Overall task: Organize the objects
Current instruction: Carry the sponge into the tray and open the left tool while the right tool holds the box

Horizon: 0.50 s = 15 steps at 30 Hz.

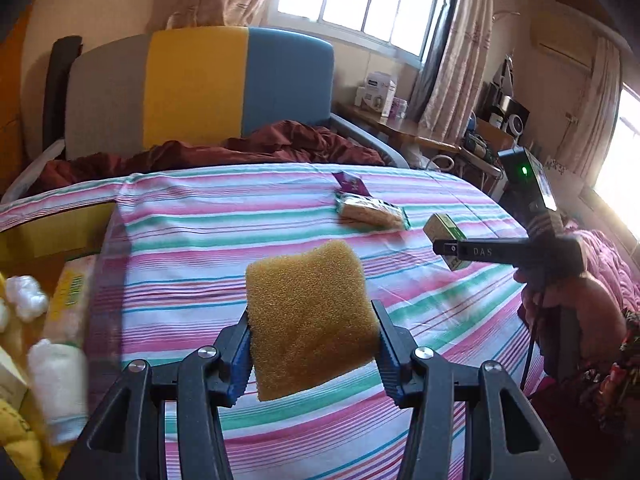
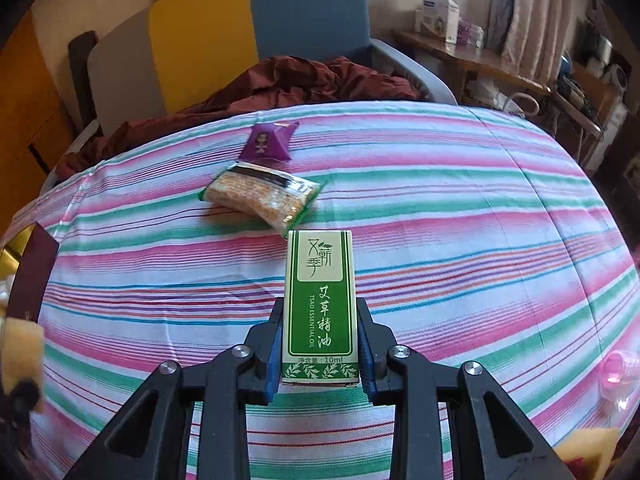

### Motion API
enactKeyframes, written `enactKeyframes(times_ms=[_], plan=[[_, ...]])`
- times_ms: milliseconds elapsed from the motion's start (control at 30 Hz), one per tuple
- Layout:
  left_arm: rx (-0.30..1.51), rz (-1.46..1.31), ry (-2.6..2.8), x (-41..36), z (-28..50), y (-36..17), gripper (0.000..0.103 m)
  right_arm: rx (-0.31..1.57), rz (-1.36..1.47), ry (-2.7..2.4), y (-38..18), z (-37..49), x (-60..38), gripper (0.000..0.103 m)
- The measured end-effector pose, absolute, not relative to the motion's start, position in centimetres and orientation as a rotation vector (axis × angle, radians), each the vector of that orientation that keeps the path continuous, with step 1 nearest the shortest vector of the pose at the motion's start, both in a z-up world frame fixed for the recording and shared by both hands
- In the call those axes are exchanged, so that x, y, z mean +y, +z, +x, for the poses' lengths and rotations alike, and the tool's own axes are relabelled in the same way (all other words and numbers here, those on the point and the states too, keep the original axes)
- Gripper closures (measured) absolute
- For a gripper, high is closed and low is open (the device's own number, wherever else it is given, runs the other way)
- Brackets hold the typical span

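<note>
Left tool is what we hold clamped on a yellow sponge, its blue pads pressing the sponge's two lower sides while most of the block stands free above the striped bed sheet. Our right tool grips a green essential oil box by its lower end, upright, with the top half unsupported.

Two things lie near the far edge of the bed: a purple sachet and, just beside it toward us, a clear snack packet. At the bed's left edge we see a cardboard box holding cotton balls and other items, which we judge to be where things are being gathered.

We see three risks. The sponge is soft, so a squeeze at its base may let it fold or twist out on a quick swing. The oil box is smooth card held low, and a tilt could lever it loose. With both tools loaded and near each other, crossing toward the left edge could knock one load against the other.
</note>
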<state>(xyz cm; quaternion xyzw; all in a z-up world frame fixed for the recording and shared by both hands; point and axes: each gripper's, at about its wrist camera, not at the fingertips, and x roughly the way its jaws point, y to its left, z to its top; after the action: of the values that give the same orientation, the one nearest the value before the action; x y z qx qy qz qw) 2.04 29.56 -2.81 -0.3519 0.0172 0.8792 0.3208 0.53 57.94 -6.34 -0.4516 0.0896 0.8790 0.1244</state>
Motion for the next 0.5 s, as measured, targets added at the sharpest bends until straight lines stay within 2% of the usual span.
enactKeyframes(times_ms=[300, 500], plan=[[-0.068, -0.952, 2.425, 21.6, -0.9, -0.6, 0.051, 0.109, -1.237, 2.72, -4.9, 0.7, 54.3, 0.072], [-0.152, -1.018, 2.518, 16.0, -3.9, -0.3, 0.051, 0.105, -1.22, 2.767, -3.7, 0.7, 52.5, 0.072]])
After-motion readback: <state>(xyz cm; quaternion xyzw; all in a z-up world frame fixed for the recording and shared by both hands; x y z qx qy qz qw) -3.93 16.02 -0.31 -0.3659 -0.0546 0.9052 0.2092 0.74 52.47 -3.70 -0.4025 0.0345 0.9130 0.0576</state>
